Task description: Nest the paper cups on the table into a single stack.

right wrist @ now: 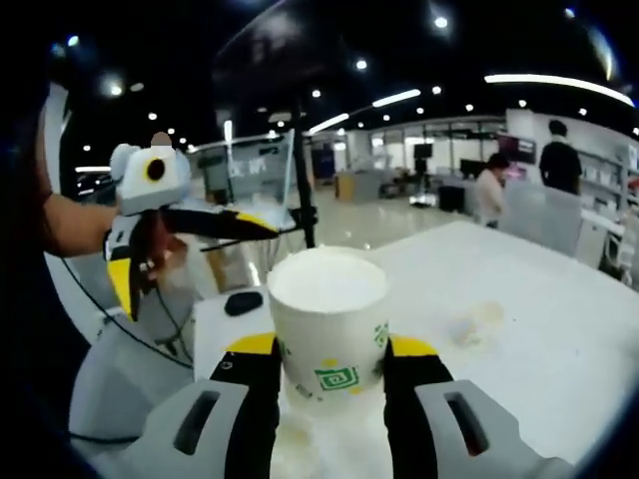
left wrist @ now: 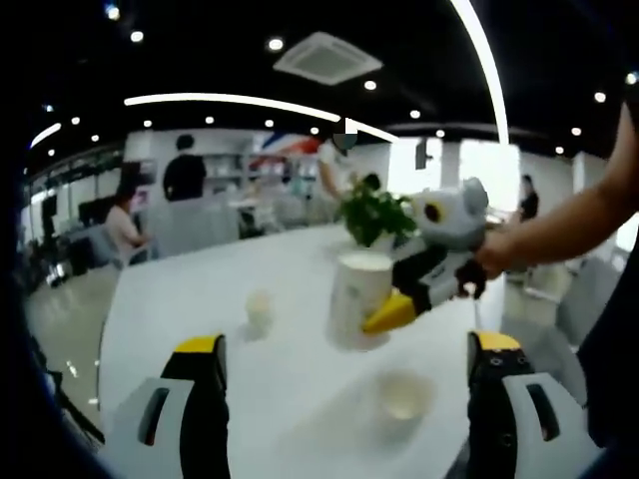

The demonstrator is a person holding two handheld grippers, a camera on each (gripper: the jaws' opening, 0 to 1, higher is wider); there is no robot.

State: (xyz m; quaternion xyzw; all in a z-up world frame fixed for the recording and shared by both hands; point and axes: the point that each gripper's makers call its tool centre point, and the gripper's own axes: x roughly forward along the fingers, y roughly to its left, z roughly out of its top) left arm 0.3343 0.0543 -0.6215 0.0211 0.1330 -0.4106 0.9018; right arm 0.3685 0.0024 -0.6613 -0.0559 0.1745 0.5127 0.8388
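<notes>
White tabletop (left wrist: 300, 259) stretches through an open office with ceiling lights and people seated beyond. The right gripper (right wrist: 329, 374) pinches a paper cup (right wrist: 329, 324) between its jaws, upright above the table. The left gripper (left wrist: 344, 364) stands spread, holding nothing. Two more cups sit on the table: one near the held cup (left wrist: 404, 394), another farther off (left wrist: 260, 307); a potted plant (left wrist: 374, 215) stands behind. To nest well, I judge the held cup should stay level and come straight down over the near cup. A green logo marks the held cup; its writing is unreadable.
</notes>
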